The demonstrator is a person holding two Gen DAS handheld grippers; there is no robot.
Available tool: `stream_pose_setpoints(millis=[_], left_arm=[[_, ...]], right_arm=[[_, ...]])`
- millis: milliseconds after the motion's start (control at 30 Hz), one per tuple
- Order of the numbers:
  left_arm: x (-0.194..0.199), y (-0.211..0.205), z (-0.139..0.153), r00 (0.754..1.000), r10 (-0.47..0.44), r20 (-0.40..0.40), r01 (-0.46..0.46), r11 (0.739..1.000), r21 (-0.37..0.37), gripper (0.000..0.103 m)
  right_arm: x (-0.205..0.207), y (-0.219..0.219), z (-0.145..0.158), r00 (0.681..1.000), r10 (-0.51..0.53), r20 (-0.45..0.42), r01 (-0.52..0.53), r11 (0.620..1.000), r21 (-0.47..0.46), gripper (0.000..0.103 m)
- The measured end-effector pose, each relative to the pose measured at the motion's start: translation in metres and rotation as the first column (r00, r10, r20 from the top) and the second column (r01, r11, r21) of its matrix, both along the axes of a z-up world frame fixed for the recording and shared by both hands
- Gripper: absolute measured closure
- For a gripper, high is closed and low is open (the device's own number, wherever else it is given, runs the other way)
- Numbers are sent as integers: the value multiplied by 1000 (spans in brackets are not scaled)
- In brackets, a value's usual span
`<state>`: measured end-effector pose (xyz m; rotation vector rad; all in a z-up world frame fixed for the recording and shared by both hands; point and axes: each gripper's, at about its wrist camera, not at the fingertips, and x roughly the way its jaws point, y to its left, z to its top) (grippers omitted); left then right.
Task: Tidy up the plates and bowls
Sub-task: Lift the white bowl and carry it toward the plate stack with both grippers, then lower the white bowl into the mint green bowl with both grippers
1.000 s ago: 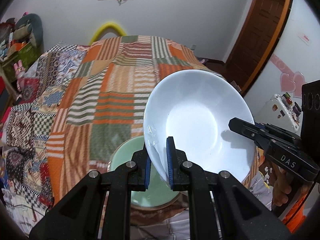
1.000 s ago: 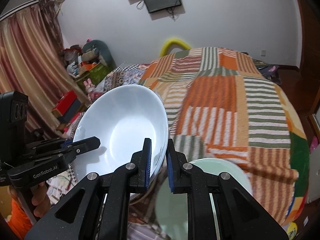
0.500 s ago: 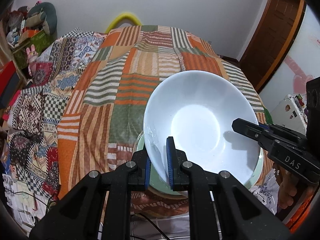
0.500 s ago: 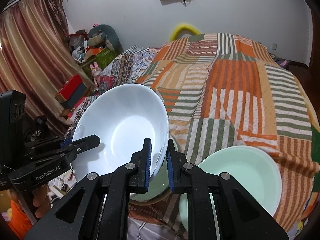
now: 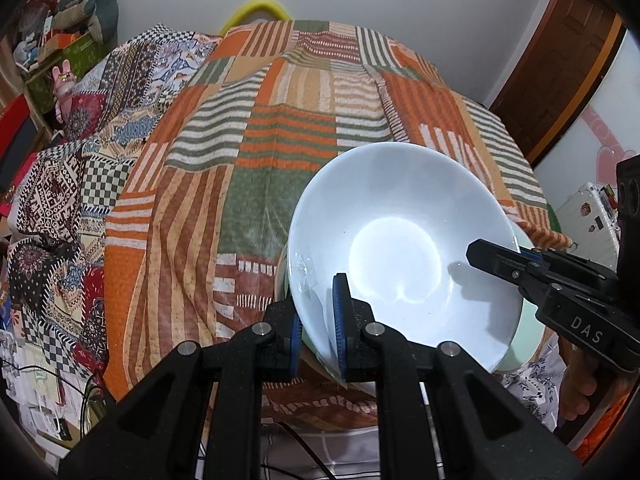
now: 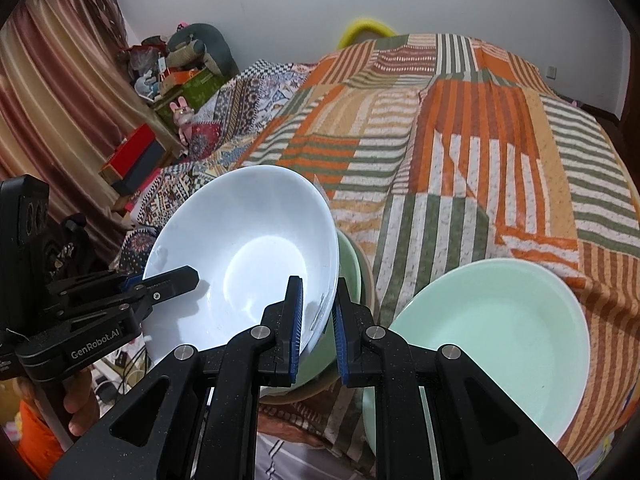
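Bedrm, patchwork bedspread (image 5: 280,128) w/ bowls

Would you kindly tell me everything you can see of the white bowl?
The white bowl is wide, plain and glossy, like glazed ceramic, with a round flat bottom, and empty. It is tilted. The left gripper clamps one side of its rim, the right gripper the opposite side. It sits just over a green bowl that lies on the striped quilt; whether the two touch is unclear.
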<state>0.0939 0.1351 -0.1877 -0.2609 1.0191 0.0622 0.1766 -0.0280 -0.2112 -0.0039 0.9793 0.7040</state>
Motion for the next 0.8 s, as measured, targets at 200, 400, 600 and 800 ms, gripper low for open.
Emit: stream_pose_setpoints(millis=[200, 400, 600, 800], left_arm=[[3, 3, -16, 1000, 7, -28, -7, 1000, 8, 90], [5, 6, -30, 998, 16, -53, -16, 1000, 6, 90], [7, 9, -37, 998, 25, -52, -24, 1000, 10, 89], [8, 9, -41, 998, 27, -56, -24, 999, 43, 88]], right_arm=[[3, 3, -8, 1000, 3, -20, -4, 1000, -18, 90], [5, 6, -17, 999, 8, -39, -10, 999, -36, 89], [4, 13, -21, 1000, 17, -20, -19, 998, -67, 89], [-1, 22, -20, 999, 36, 33, -31, 992, -125, 86]])
